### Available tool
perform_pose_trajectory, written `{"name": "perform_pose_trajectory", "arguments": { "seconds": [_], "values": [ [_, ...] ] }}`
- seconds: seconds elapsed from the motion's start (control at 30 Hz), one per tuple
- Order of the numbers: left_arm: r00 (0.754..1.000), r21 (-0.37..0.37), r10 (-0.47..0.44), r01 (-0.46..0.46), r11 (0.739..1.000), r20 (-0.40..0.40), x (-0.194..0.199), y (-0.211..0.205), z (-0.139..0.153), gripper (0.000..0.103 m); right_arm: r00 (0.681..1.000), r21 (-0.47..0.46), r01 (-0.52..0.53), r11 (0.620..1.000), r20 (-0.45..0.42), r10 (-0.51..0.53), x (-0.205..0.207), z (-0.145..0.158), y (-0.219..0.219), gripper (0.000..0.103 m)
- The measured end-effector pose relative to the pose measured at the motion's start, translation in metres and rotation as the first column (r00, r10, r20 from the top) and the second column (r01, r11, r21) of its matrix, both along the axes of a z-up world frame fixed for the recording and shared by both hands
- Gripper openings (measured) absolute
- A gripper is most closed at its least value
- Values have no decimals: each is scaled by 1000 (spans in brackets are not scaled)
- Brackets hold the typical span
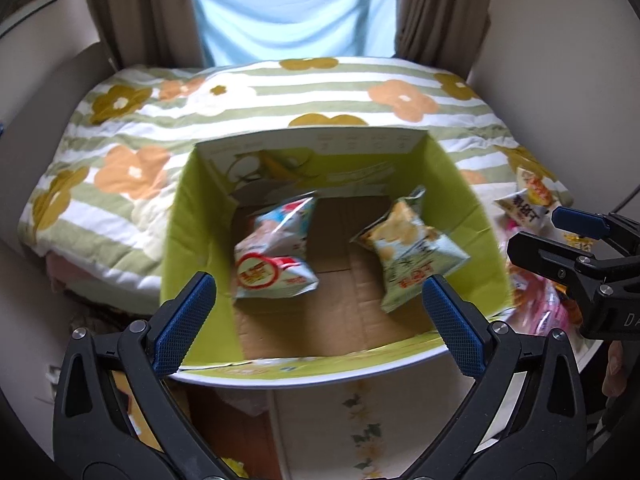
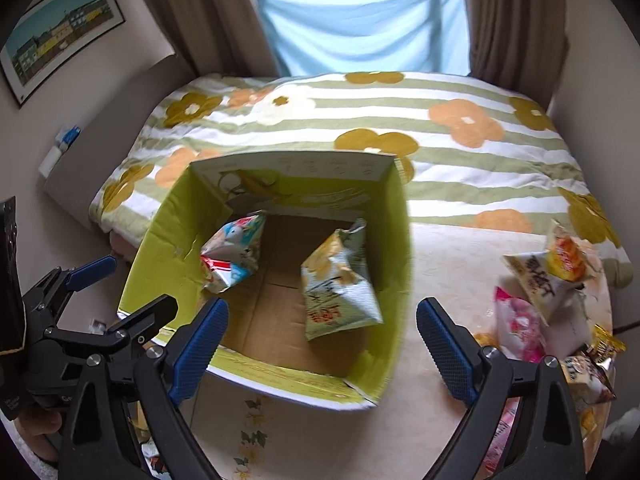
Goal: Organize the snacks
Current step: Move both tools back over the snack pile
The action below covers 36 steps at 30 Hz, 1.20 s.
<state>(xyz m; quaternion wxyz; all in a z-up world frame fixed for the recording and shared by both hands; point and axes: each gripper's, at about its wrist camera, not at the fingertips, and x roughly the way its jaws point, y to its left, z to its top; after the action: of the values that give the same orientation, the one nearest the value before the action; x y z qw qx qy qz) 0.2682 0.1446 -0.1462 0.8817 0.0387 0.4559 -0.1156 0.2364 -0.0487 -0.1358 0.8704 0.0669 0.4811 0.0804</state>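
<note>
A green-lined cardboard box (image 1: 472, 200) (image 2: 400, 240) stands open on the table. On its brown floor lie a blue-and-white snack bag with a red circle (image 1: 276, 256) (image 2: 234, 256) and a pale green chip bag (image 1: 408, 248) (image 2: 340, 284). My left gripper (image 1: 320, 312) hangs open above the box's near rim, nothing between its blue pads. My right gripper (image 2: 320, 344) is open too, empty, over the box's near right corner. Each gripper shows at the edge of the other's view, the right gripper (image 1: 560, 236) and the left gripper (image 2: 120, 284). A pile of loose snack bags (image 2: 552, 312) (image 1: 528, 200) lies right of the box.
A bed with a striped, flowered quilt (image 2: 360, 120) fills the space behind the table. Brown curtains (image 2: 516, 20) and a blue sheet (image 2: 360, 20) hang at the window. A framed picture (image 2: 60, 36) is on the left wall. The cream tablecloth (image 2: 452, 264) shows between box and snack pile.
</note>
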Motion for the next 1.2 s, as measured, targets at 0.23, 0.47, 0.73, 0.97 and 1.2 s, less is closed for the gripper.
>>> {"name": "perform_pose_trajectory", "arguments": {
  "seconds": [0.23, 0.47, 0.73, 0.97, 1.2],
  "values": [
    [994, 4, -99, 99, 995, 40, -9, -66, 14, 102, 993, -5, 113, 994, 42, -113, -27, 13, -61, 94],
    [985, -7, -168, 168, 986, 34, -16, -148, 17, 102, 977, -41, 211, 977, 48, -209, -58, 16, -138, 94],
    [975, -5, -224, 224, 975, 18, -22, -243, 11, 102, 952, -15, 302, 953, 63, -300, -97, 8, -224, 94],
    [967, -10, -252, 252, 968, -46, -16, -313, -9, 102, 942, 26, 336, 942, -4, -336, -113, -24, -272, 94],
    [933, 54, -343, 350, 935, -112, 8, -356, -38, 102, 906, 105, 419, 902, -107, -409, -117, -63, -289, 94]
  ]
}}
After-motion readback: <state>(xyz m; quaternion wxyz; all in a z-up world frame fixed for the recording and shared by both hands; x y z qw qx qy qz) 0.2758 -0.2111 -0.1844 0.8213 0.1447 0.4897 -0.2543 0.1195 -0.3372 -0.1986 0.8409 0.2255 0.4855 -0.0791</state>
